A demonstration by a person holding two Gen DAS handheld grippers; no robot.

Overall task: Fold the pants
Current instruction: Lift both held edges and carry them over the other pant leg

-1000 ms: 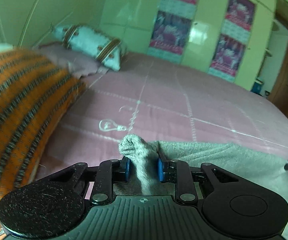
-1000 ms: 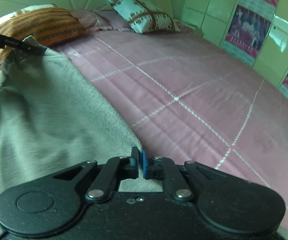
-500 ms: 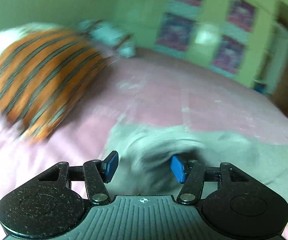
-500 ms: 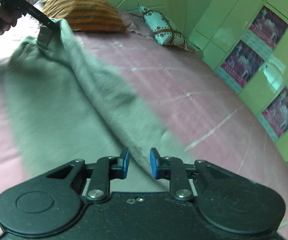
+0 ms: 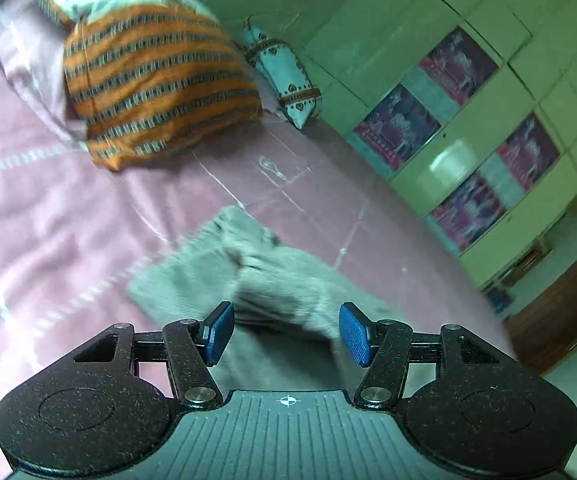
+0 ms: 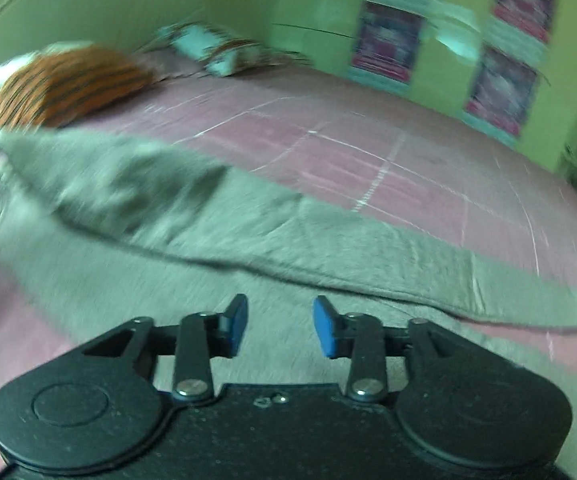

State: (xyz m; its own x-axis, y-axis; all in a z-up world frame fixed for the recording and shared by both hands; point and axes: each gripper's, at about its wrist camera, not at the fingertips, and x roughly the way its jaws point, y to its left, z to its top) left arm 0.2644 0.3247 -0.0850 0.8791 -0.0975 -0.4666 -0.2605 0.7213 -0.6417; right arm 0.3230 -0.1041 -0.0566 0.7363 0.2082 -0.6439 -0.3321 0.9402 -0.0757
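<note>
While both tools point(image 5: 286, 334) point(image 6: 280, 326) gape empty, fuzzy grey pants point(image 6: 248, 240) lie rumpled

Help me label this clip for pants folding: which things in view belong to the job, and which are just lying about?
Part of the job:
- grey fleece pants, on the pink quilted bedspread
- left gripper, open
- right gripper, open

Just lying about:
- orange striped pillow
- white patterned cushion
- green wardrobe with picture panels

Grey pants point(image 6: 192, 248) — folded lengthwise, flat
</note>
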